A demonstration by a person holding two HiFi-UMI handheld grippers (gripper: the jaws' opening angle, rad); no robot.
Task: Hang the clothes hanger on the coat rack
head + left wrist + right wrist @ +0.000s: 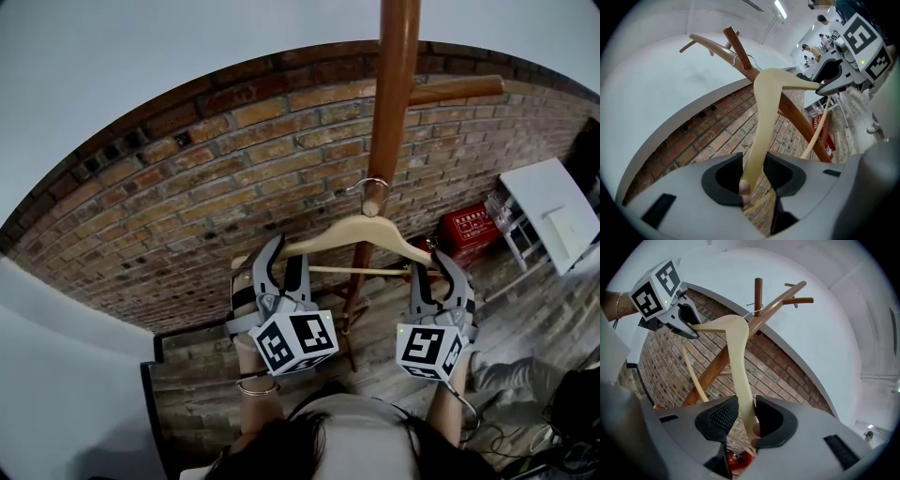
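A pale wooden clothes hanger (361,234) hangs level in front of the brown coat rack (396,94). Its metal hook (370,185) loops over the tip of a short peg (373,204). My left gripper (284,258) is shut on the hanger's left arm, and my right gripper (439,270) is shut on its right arm. In the left gripper view the hanger arm (764,117) runs up between the pads of the left gripper (752,176) toward the hook (745,61). The right gripper view shows the other arm (738,362) between the pads of the right gripper (746,416).
A brick wall (234,169) stands behind the rack, with a longer peg (459,89) higher up. A red box (469,230) and a white shelf unit (553,211) sit on the wooden floor at right. Cables (562,450) lie at lower right.
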